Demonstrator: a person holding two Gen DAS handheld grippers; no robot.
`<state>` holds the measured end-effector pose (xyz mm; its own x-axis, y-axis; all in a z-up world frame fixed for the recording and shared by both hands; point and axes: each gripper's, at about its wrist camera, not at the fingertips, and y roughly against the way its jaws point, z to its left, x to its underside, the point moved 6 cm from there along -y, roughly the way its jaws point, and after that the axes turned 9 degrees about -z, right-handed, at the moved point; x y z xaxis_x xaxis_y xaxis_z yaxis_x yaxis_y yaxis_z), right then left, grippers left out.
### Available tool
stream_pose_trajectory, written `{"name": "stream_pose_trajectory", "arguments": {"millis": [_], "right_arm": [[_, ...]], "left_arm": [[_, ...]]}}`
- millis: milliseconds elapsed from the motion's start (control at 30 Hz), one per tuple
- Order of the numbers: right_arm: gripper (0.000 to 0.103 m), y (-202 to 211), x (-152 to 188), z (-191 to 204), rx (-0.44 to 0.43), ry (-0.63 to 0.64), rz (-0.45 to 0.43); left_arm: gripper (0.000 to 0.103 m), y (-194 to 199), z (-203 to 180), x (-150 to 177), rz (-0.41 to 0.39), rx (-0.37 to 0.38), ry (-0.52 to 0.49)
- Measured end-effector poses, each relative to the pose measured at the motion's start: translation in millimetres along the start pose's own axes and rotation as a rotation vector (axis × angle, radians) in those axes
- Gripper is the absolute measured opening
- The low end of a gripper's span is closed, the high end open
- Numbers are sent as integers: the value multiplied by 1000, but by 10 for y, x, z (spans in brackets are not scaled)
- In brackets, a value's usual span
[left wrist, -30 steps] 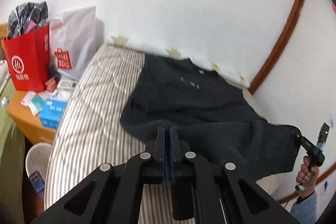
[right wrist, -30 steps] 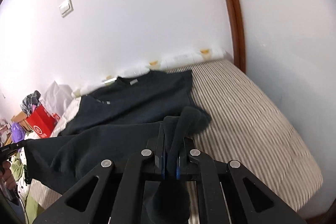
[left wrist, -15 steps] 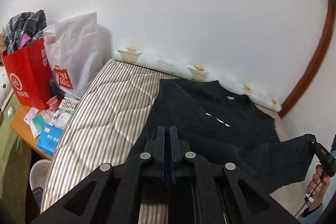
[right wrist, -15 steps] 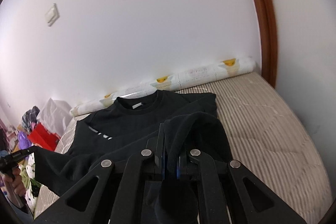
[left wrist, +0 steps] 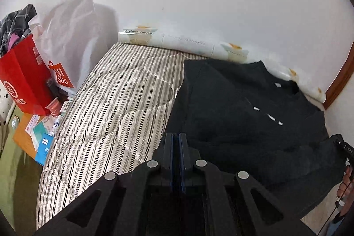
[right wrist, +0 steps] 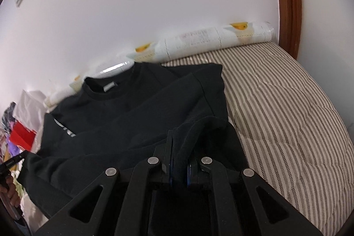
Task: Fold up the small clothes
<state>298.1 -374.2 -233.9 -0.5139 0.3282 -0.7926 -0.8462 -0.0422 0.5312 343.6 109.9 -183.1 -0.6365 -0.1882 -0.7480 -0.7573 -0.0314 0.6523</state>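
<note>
Black shirt (right wrist: 141, 103) lies ahead of both grippers on the bed (right wrist: 287, 107); each gripper's jaws pinch its hem, lifted, likely to fold it toward the collar.

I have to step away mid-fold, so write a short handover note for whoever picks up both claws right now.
Right claw: shut on a thick fold of the black sweatshirt, held above the bed.
Left claw: jaws together; whether it pinches cloth cannot be told.
The sweatshirt's collar end lies on the striped mattress near the wall; its lower part is lifted.
Done: hem edge picked up and brought over the body.
Left: probably lay the fold down, release, then fold the sides.
</note>
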Motion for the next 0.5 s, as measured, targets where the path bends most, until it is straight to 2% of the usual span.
{"name": "stream_pose_trajectory", "arguments": {"millis": [100, 233, 367, 467, 500], "right_arm": [[13, 67, 30, 10, 16, 19, 18], [23, 367, 73, 51, 8, 105, 4], [32, 766, 111, -22, 22, 153, -42], [40, 1015, 147, -212, 63, 128, -86], [41, 1051, 173, -262, 72, 118, -86]], "left_arm": [[7, 40, -12, 11, -5, -4, -17], [8, 139, -13, 26, -6, 4, -23], [29, 259, 6, 68, 0, 2, -47], [34, 394, 70, 117, -3, 27, -40], [39, 451, 118, 149, -2, 32, -26]]}}
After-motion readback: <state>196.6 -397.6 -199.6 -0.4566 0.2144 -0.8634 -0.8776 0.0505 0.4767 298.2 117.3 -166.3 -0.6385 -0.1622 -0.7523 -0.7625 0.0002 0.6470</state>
